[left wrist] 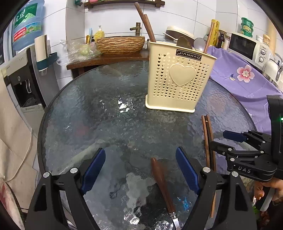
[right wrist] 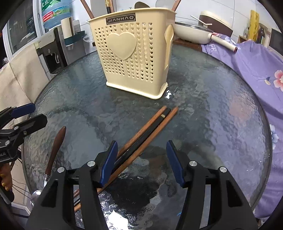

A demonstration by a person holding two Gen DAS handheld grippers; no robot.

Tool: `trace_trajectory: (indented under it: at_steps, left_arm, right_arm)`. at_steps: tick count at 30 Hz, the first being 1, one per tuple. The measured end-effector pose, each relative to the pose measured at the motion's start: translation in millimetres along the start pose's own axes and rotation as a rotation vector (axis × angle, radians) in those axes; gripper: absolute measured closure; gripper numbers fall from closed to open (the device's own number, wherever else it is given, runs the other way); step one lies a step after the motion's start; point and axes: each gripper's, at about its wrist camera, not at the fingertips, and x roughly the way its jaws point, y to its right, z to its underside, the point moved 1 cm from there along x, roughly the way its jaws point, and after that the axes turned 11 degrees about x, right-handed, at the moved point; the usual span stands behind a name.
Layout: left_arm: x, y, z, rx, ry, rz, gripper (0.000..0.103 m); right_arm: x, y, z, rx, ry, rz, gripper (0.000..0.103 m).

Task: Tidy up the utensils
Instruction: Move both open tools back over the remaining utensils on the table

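Round glass table (left wrist: 74, 115) holds cream caddy (left wrist: 178, 79) toward far edge, wooden-handled utensil (left wrist: 161, 182) and chopsticks (right wrist: 141, 139) loose at near edge; left gripper (left wrist: 140, 171) and right gripper (right wrist: 141, 162) both gape empty, pickup step, next closing on handles.

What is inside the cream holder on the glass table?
Above the rim of the cream holder, wooden handles, a spoon bowl and chopsticks stick out. Its perforated walls hide their lower parts.
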Motion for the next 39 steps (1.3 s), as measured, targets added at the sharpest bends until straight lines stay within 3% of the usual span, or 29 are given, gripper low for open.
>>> trace_trajectory:
  at_steps: [23,26,29,39]
  left_arm:
    - [-1,2,19,0.006,-0.027,0.019,0.026]
    - [-2,3,19,0.005,-0.028,0.021,0.026]
    - [-1,4,19,0.004,-0.030,0.025,0.026]
    - [1,9,23,0.021,-0.043,0.025,0.028]
  right_arm:
    - [1,23,7,0.039,-0.051,-0.002,0.046]
    - [-4,35,6,0.084,-0.063,-0.050,0.046]
    - [-5,45,4,0.125,-0.054,-0.038,0.046]
    - [-5,34,5,0.040,-0.035,0.078,0.047]
